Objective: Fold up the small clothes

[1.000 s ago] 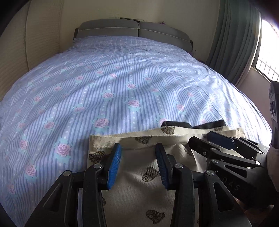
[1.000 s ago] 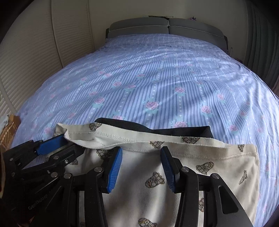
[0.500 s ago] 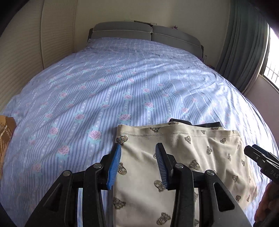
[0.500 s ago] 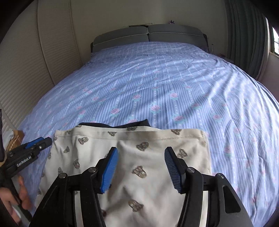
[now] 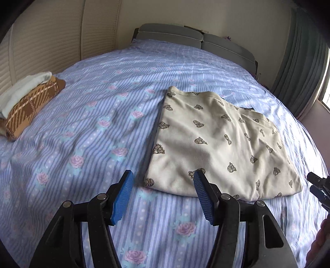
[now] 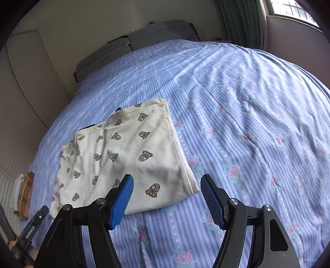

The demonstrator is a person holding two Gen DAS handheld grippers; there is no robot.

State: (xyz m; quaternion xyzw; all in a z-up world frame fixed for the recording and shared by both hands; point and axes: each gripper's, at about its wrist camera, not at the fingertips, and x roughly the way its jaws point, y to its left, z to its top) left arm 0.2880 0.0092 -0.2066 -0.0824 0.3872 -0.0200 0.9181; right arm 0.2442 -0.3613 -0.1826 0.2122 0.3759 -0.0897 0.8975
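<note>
A cream garment with small brown prints [image 5: 218, 144] lies folded flat on the blue striped rose bedspread [image 5: 99, 115]; a dark edge peeks out at its far side. It also shows in the right wrist view [image 6: 123, 156]. My left gripper [image 5: 163, 195] is open and empty, just in front of the garment's near left corner. My right gripper [image 6: 167, 200] is open and empty, just in front of the garment's near right corner. The tip of the right gripper [image 5: 319, 189] shows at the left view's right edge, and the left gripper's tip [image 6: 33, 224] at the right view's lower left.
A folded stack with a brown plaid piece and a white piece [image 5: 28, 101] lies at the bed's left edge, also seen in the right wrist view [image 6: 23, 193]. A grey headboard [image 5: 196, 39] is at the far end. Curtains and a window [image 6: 288, 10] are on the right.
Both grippers opened wider and pulled back and up from the garment, which now lies released and flat. The views turned outward, and the plaid stack came into sight.
</note>
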